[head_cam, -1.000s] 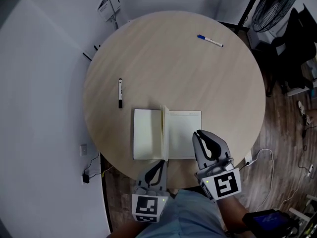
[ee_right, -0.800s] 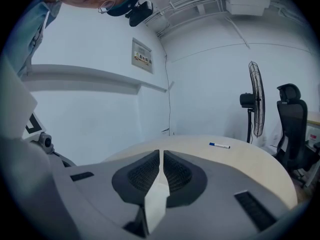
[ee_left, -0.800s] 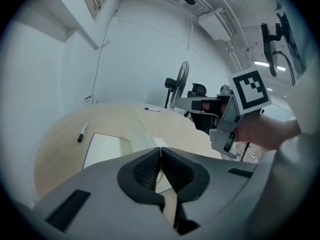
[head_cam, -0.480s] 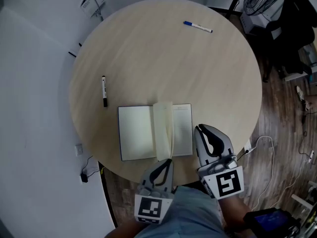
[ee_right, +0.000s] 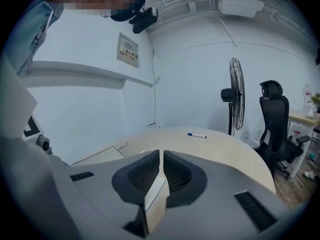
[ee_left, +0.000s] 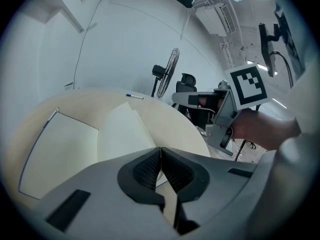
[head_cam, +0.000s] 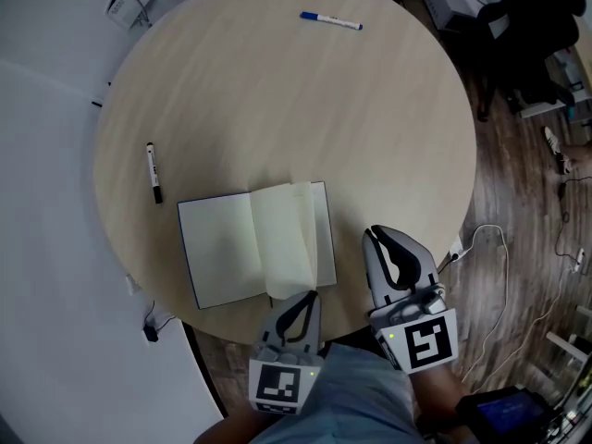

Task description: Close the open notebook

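Note:
The open notebook (head_cam: pixel 217 248) lies near the front edge of the round table (head_cam: pixel 277 100), with several cream pages (head_cam: pixel 282 239) raised and fanned over its right half. My left gripper (head_cam: pixel 310 294) is shut, its tip at the lower edge of those pages; I cannot tell whether it touches them. In the left gripper view (ee_left: pixel 160 149) the notebook (ee_left: pixel 60 144) spreads out just beyond the jaws. My right gripper (head_cam: pixel 371 234) is shut and empty, to the right of the notebook and apart from it. In the right gripper view (ee_right: pixel 161 151) the notebook (ee_right: pixel 97 155) shows at the left.
A black pen (head_cam: pixel 153 172) lies left of the notebook and a blue pen (head_cam: pixel 330 20) at the table's far side. A standing fan (ee_right: pixel 236 91) and an office chair (ee_right: pixel 274 124) stand beyond the table. A cable (head_cam: pixel 490 248) trails on the wooden floor at the right.
The notebook's upright pages have fanned wider over its right half. My right gripper, earlier over the notebook's right corner, now sits off it. The view has shifted toward the table's front edge.

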A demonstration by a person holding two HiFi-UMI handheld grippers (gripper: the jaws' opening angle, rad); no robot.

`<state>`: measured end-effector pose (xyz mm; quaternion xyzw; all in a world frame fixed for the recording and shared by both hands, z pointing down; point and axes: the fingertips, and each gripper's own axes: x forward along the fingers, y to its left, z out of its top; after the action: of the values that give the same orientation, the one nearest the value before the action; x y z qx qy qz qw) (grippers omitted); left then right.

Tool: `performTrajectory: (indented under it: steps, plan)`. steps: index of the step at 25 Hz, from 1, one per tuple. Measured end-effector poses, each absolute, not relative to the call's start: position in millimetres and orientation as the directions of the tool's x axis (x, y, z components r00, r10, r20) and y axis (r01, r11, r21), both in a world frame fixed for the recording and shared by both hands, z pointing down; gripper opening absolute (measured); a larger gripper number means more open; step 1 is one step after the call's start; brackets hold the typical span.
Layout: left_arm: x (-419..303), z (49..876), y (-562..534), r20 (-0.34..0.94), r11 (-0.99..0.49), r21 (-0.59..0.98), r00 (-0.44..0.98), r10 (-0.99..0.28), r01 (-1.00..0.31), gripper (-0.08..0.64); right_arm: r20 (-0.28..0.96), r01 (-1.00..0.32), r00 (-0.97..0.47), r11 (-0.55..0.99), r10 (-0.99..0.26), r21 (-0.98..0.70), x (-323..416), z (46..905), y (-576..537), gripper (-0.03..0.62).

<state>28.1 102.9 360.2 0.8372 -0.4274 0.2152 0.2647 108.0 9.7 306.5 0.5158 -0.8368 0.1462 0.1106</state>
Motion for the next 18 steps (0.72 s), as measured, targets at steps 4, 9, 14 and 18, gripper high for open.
performTrajectory:
  steps: [4,9,14,18]
  plan:
    - [42,380,103,0.622,-0.49,0.276,0.542,-0.565,-0.827,0.02,0.337,-0.901,-0.433,0.408,-0.836,-0.146,125,319,6,0.054]
    - [60,404,95,0.646,-0.478,0.294,0.541,-0.539,-0.828,0.02,0.382,-0.912,-0.41,0.379,-0.828,-0.155,150,343,6,0.054]
    - [71,435,92,0.685,-0.466,0.305,0.531,-0.499,-0.831,0.018,0.419,-0.924,-0.383,0.345,-0.823,-0.165,172,370,6,0.054]
    - [78,455,87,0.704,-0.455,0.311,0.524,-0.48,-0.834,0.018,0.44,-0.924,-0.382,0.339,-0.813,-0.176,179,388,4,0.054]
